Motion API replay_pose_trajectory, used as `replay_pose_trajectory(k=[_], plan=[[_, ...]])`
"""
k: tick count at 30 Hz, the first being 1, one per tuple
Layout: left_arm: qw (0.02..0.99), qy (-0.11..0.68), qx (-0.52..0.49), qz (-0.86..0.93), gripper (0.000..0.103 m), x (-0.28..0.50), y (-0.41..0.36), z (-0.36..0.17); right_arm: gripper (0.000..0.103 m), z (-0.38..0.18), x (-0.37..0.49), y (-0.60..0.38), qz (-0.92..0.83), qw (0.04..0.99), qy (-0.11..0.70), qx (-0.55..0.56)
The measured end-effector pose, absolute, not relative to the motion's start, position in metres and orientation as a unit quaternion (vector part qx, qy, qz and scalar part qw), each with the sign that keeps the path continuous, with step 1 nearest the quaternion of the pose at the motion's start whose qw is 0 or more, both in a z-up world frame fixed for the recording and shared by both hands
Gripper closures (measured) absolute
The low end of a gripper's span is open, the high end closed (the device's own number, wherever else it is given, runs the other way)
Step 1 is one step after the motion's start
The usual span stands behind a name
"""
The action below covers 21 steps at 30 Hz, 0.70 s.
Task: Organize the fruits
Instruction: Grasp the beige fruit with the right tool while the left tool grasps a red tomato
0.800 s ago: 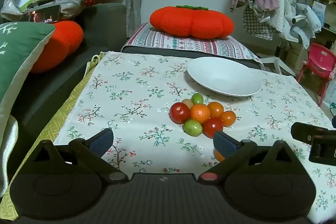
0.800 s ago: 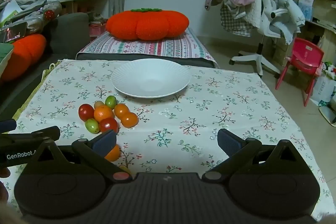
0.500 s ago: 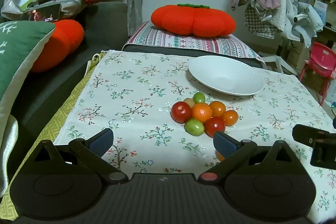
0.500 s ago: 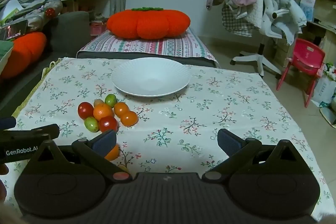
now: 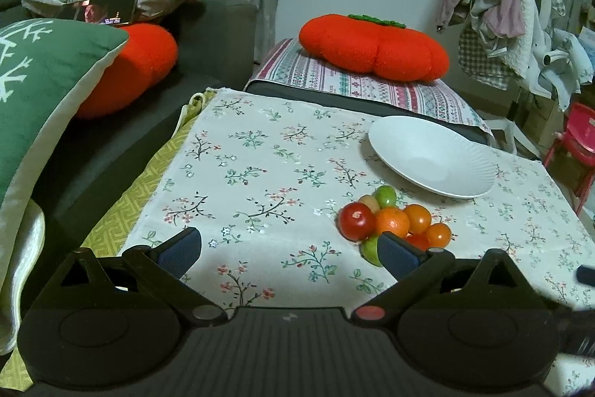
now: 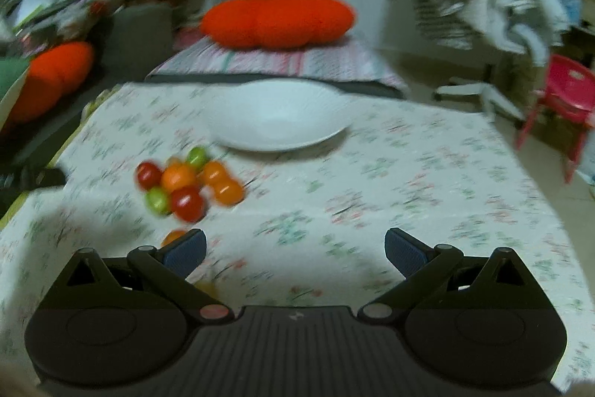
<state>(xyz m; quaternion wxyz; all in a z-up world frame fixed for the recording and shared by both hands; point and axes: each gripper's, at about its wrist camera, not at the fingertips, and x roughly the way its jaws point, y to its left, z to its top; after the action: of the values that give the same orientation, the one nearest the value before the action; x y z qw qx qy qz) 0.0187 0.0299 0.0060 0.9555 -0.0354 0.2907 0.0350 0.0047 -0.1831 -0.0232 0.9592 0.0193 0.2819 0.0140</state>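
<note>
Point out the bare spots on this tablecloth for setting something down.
Free: the cloth left of the fruit pile, up to the far edge, and the stretch right of the plate. The plate itself is empty. Crowded: between pile and plate.

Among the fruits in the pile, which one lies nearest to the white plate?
The green fruit at the far edge of the pile; it lies closest to the white plate, while the red and orange ones sit further back.
</note>
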Motion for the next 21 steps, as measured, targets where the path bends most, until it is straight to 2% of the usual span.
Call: replay_pose_trajectory(k=[4, 6, 7, 10, 13, 15, 20, 21], plan=[[0.955, 0.294, -0.041, 0.026, 0.015, 0.030, 0.031, 0.003, 0.005, -0.036, 0.009, -0.158, 0.088, 0.953, 0.289, 0.025], [0.953, 0.300, -0.034, 0.025, 0.018, 0.038, 0.028, -0.001, 0.009, -0.044, 0.011, -0.152, 0.098, 0.936, 0.338, 0.004], [0.952, 0.304, -0.030, 0.021, 0.021, 0.042, 0.027, -0.004, 0.011, -0.048, 0.016, -0.152, 0.091, 0.927, 0.364, -0.029], [0.945, 0.326, -0.034, 0.000, 0.028, 0.053, 0.024, -0.014, 0.025, -0.054, 0.016, -0.144, 0.100, 0.920, 0.379, -0.034], [0.943, 0.332, -0.028, -0.017, 0.032, 0.061, 0.020, -0.020, 0.033, -0.059, 0.018, -0.143, 0.101, 0.914, 0.390, -0.038], [0.943, 0.333, -0.016, -0.023, 0.033, 0.066, 0.017, -0.022, 0.043, -0.065, 0.023, -0.144, 0.102, 0.914, 0.391, -0.045], [0.939, 0.341, -0.002, -0.044, 0.034, 0.080, 0.012, -0.027, 0.082, -0.068, 0.029, -0.146, 0.103, 0.916, 0.384, -0.050], [0.937, 0.345, -0.005, -0.048, 0.035, 0.083, 0.012, -0.028, 0.082, -0.068, 0.030, -0.147, 0.102, 0.917, 0.382, -0.047]])
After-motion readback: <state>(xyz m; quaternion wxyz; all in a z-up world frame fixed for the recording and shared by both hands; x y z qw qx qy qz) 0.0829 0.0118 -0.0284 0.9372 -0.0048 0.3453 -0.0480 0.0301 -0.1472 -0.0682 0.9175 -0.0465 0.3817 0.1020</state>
